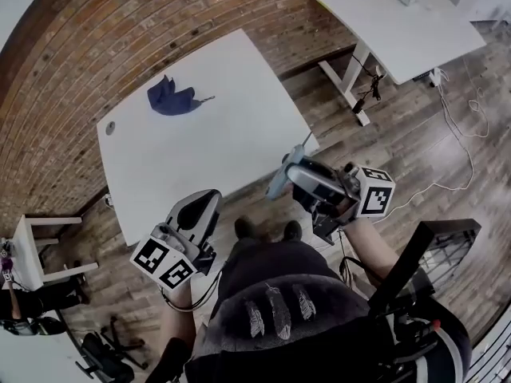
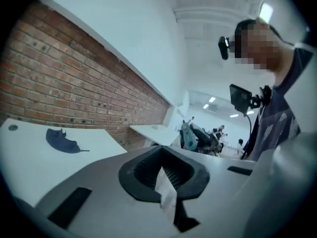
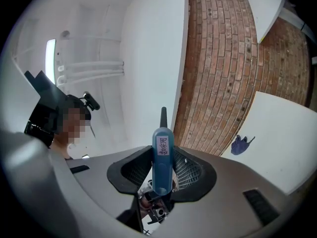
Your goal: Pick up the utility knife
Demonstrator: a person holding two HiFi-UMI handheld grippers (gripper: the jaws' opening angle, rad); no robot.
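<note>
A dark cloth [image 1: 169, 98] lay far back on the white table [image 1: 223, 150], well away from both tools. At the near left, the left gripper [image 1: 201, 206] hung off the table's edge. Its jaws were clenched together with nothing between them, as the left gripper view showed [image 2: 166, 182].

To its right, the utility knife [image 1: 281, 180] was off the table, grasped in the right gripper [image 1: 299, 174] over the wooden floor [image 1: 415, 150], near the table's corner. In the right gripper view the blue knife [image 3: 162, 157] stood upright between the jaws of that gripper [image 3: 162, 175], gripped low on its body. Most of its length, and its thin tip, rose above them.

With so low a hold, the knife probably could tilt or slide out on a quick swing. It would likely drop near the person's feet [image 1: 267, 230]. The tip also seemed to point toward the table's edge, so a careless sweep could knock it.
</note>
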